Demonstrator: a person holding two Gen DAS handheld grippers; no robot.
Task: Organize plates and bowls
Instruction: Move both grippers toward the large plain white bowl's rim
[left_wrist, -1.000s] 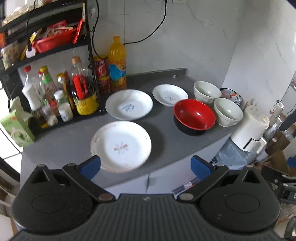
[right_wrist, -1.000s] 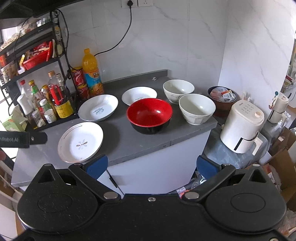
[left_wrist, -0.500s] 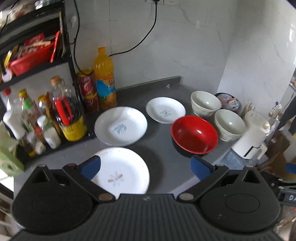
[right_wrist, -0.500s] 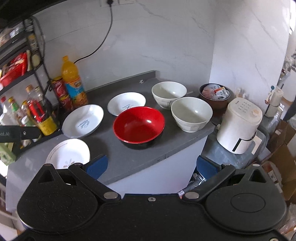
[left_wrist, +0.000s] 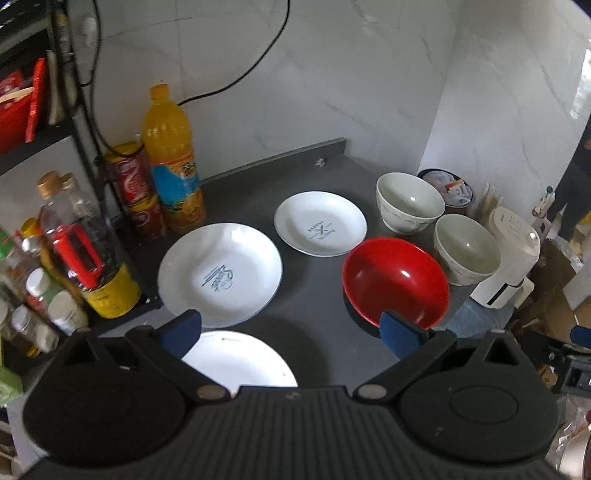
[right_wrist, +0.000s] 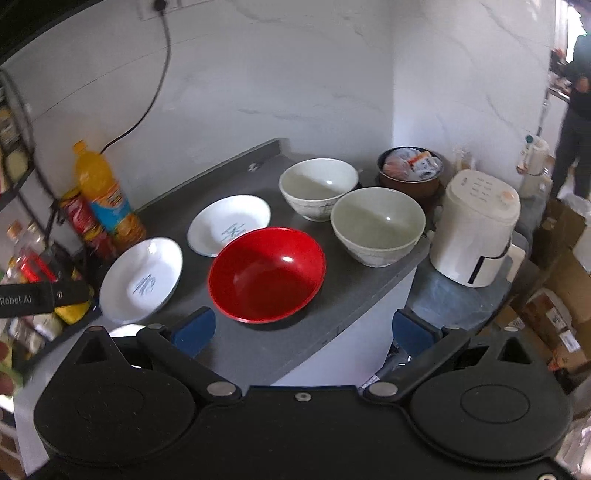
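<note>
On the grey counter (left_wrist: 314, 332) lie three white plates: a near one (left_wrist: 240, 362) partly under my left gripper (left_wrist: 291, 332), a large middle one (left_wrist: 220, 274) and a small far one (left_wrist: 320, 223). A red bowl (left_wrist: 396, 281) sits to the right, with two white bowls (left_wrist: 410, 203) (left_wrist: 466, 248) beyond it. The left gripper is open and holds nothing. My right gripper (right_wrist: 303, 330) hangs open over the counter's front edge, just short of the red bowl (right_wrist: 267, 274). The white bowls (right_wrist: 317, 188) (right_wrist: 376, 225) stand behind that bowl.
A black rack (left_wrist: 77, 110) with bottles, an orange drink bottle (left_wrist: 171, 162) and red cans (left_wrist: 135, 192) fills the left. A white appliance (right_wrist: 476, 232) and a brown bowl of packets (right_wrist: 410, 171) stand right of the counter. Cardboard boxes (right_wrist: 561, 280) lie below. A person (right_wrist: 576, 110) stands far right.
Both grippers have moved forward and closer to the counter. The near plate has slid under the left gripper's view, and the red bowl now looms larger before the right gripper.
</note>
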